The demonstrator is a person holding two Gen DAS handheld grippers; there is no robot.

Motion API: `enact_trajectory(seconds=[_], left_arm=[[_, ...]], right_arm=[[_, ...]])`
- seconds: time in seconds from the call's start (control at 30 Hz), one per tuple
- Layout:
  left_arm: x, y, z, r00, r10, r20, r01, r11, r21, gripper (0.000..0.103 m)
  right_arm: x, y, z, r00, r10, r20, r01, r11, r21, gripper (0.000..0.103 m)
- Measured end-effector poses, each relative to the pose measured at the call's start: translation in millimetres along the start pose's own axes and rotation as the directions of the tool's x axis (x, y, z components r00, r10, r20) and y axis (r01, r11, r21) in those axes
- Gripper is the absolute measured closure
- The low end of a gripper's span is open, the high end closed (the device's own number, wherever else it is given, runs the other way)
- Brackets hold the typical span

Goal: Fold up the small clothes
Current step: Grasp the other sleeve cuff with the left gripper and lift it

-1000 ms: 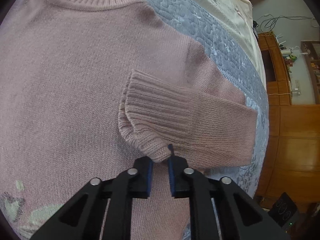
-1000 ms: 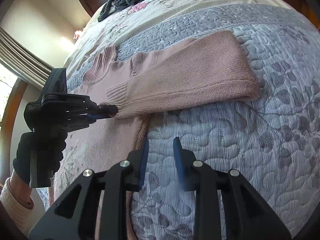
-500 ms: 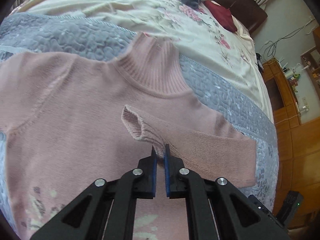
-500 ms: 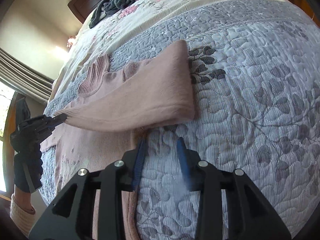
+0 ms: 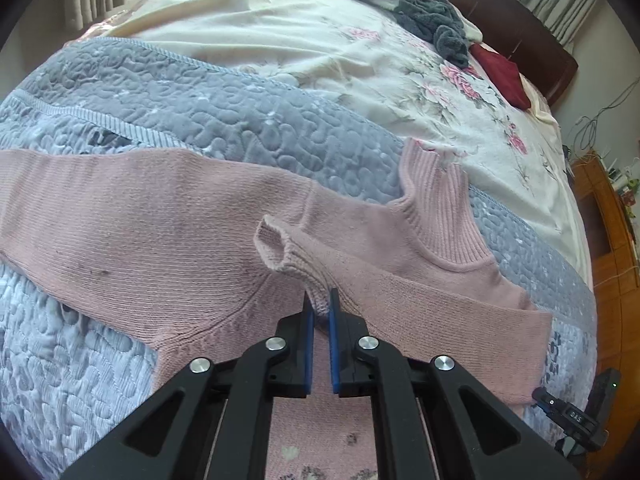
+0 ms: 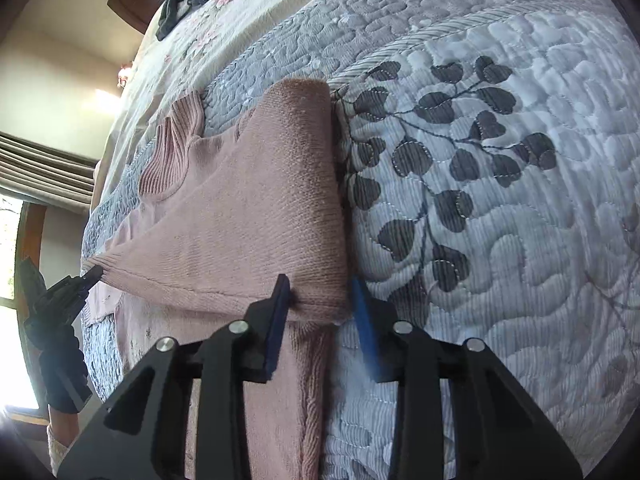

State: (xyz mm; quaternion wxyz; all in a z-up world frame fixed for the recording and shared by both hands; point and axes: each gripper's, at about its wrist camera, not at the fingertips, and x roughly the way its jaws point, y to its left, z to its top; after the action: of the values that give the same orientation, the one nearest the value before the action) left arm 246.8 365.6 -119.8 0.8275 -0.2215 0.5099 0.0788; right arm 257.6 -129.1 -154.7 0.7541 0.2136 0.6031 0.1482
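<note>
Pinching the sweater (image 5: 168, 216) cuff (image 5: 316, 300) sits the left tool (image 5: 320, 308).

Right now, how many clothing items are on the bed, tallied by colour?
Pink: 1, the sweater, its cuff pinched in the left gripper
Dark grey: 1, a crumpled garment near the headboard
Dark red: 1, a folded piece beside it
Total: 3

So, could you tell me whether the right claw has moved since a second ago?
Yes. The right claw has moved toward the folded sleeve, which it now straddles.
</note>
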Motion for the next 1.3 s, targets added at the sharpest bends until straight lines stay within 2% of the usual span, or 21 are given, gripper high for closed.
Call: enact_trajectory(seconds=[0.17,0.23,0.3,0.37,0.43,0.5,0.57,0.63,0.7,0.77,0.9,1.03,1.2,1.23,1.27,1.3], left_arm=[[38.0,18.1,-12.7,0.996,0.052,-0.079,-0.051,0.999,0.009,0.097],[44.8,23.3,-18.3,0.995,0.056,-0.086,-0.055,0.998,0.007,0.092],[39.3,28.1,-18.1,0.996,0.028,-0.08,-0.029,1.0,-0.01,0.091],[25.0,34.2,-14.3,0.996,0.04,-0.076,-0.043,0.999,-0.034,0.083],[-0.7,38.2,-9.5,1.0,0.018,-0.004,-0.018,0.999,-0.044,0.078],[-21.9,34.3,-5.4,0.999,0.003,0.054,-0.001,1.0,-0.03,0.071],[-29.1,22.5,-1.3,0.998,-0.024,0.066,0.024,1.0,-0.005,0.069],[-24.2,5.3,0.5,0.997,-0.051,0.05,0.049,0.998,0.027,0.068],[-8.7,-10.3,-0.8,0.997,-0.07,0.014,0.07,0.996,0.055,0.065],[10.3,-17.3,-6.2,0.998,-0.052,-0.024,0.053,0.997,0.063,0.065],[47.5,-5.2,-18.2,0.996,0.017,-0.092,-0.013,0.999,0.045,0.065],[56.6,4.3,-22.4,0.996,-0.013,-0.088,0.018,0.999,0.049,0.065],[45.9,5.9,-18.7,0.995,-0.033,-0.099,0.038,0.998,0.044,0.062],[37.9,8.2,-17.4,0.996,-0.031,-0.089,0.035,0.999,0.039,0.062],[27.3,12.9,-15.7,0.997,-0.038,-0.071,0.04,0.999,0.035,0.062],[16.3,19.8,-14.3,0.997,-0.055,-0.05,0.056,0.998,0.029,0.058]], right_arm=[[11.9,1.3,-4.4,0.997,-0.078,-0.009,0.078,0.997,-0.022,0.08],[14.6,1.4,-4.7,0.996,-0.093,-0.014,0.093,0.995,-0.029,0.08],[14.6,5.6,-2.0,0.994,-0.108,-0.026,0.107,0.993,-0.046,0.08],[9.0,14.2,-0.2,0.991,-0.129,-0.03,0.127,0.989,-0.075,0.074],[-5.8,29.9,0.5,0.988,-0.152,0.016,0.153,0.982,-0.113,0.074],[-23.1,46.4,1.0,0.991,-0.124,0.059,0.131,0.98,-0.147,0.072],[-27.9,61.0,2.4,0.995,-0.086,0.058,0.094,0.982,-0.161,0.071],[-18.8,76.5,3.2,0.997,-0.068,0.025,0.072,0.981,-0.18,0.07],[-3.3,89.0,1.4,0.995,-0.096,0.006,0.095,0.974,-0.206,0.07],[12.1,89.5,1.2,0.993,-0.117,-0.021,0.11,0.972,-0.206,0.069],[39.6,77.9,-6.2,0.987,-0.148,-0.069,0.134,0.974,-0.184,0.07],[48.4,71.4,-10.7,0.989,-0.134,-0.06,0.121,0.976,-0.18,0.07],[46.7,76.2,-9.7,0.986,-0.152,-0.069,0.138,0.975,-0.175,0.069],[45.0,81.3,-8.9,0.986,-0.152,-0.07,0.138,0.976,-0.169,0.067],[38.6,85.5,-9.1,0.988,-0.14,-0.065,0.127,0.978,-0.167,0.059],[31.4,91.8,-10.4,0.991,-0.121,-0.054,0.11,0.979,-0.174,0.055]])
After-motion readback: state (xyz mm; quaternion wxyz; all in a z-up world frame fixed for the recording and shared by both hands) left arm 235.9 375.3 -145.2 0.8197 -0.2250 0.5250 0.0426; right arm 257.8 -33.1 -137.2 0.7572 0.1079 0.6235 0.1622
